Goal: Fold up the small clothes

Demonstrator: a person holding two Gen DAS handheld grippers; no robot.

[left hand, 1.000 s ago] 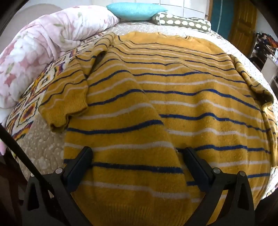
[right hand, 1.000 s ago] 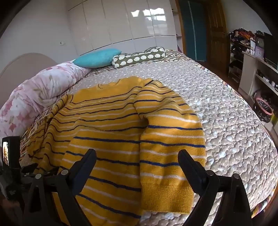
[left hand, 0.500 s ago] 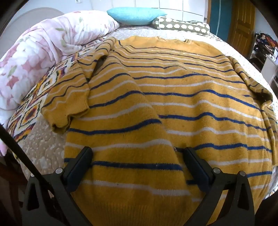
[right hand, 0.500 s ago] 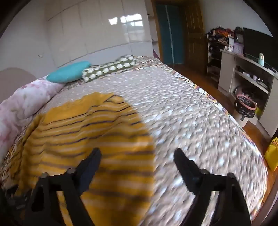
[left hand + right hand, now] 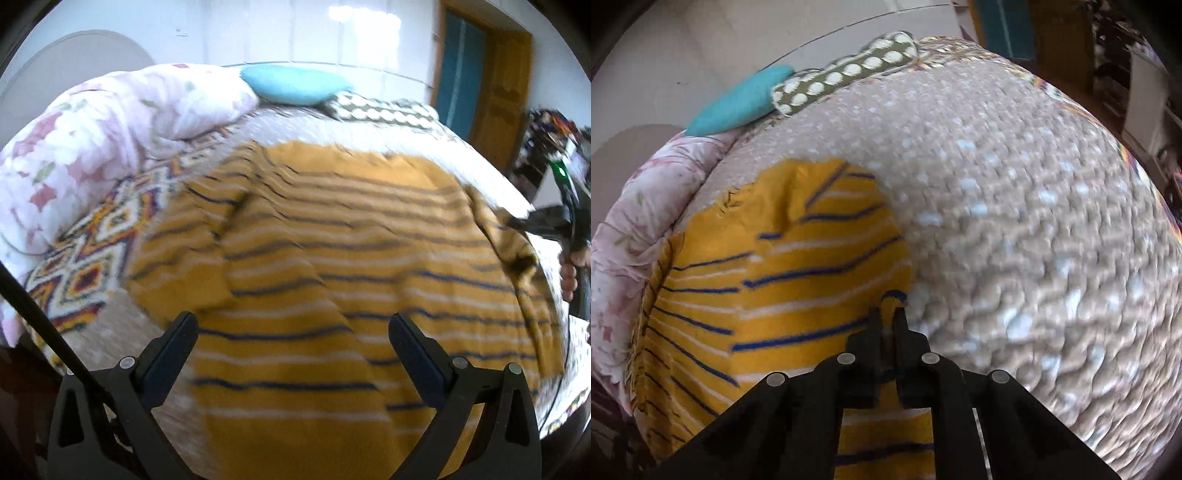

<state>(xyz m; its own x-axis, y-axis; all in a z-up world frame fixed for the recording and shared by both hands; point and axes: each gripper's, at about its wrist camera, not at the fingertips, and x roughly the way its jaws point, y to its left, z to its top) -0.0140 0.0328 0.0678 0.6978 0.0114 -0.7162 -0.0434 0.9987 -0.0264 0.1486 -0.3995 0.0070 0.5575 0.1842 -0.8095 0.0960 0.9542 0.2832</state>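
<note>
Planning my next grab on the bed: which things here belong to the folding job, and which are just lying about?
In the job: yellow striped sweater; right gripper, pinching its edge; left gripper, open.
Lying about: teal pillow; spotted cushion; floral duvet.

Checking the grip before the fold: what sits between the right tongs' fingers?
In the right wrist view, the right tongs, which have just been closing, pinch the edge of the yellow striped sweater; nothing else lies between them.

Quilted bed (image 5: 1015, 192) with striped yellow sweater (image 5: 332, 266), floral duvet (image 5: 110, 133), teal pillow (image 5: 295, 83), dotted cushion (image 5: 846, 74)
</note>
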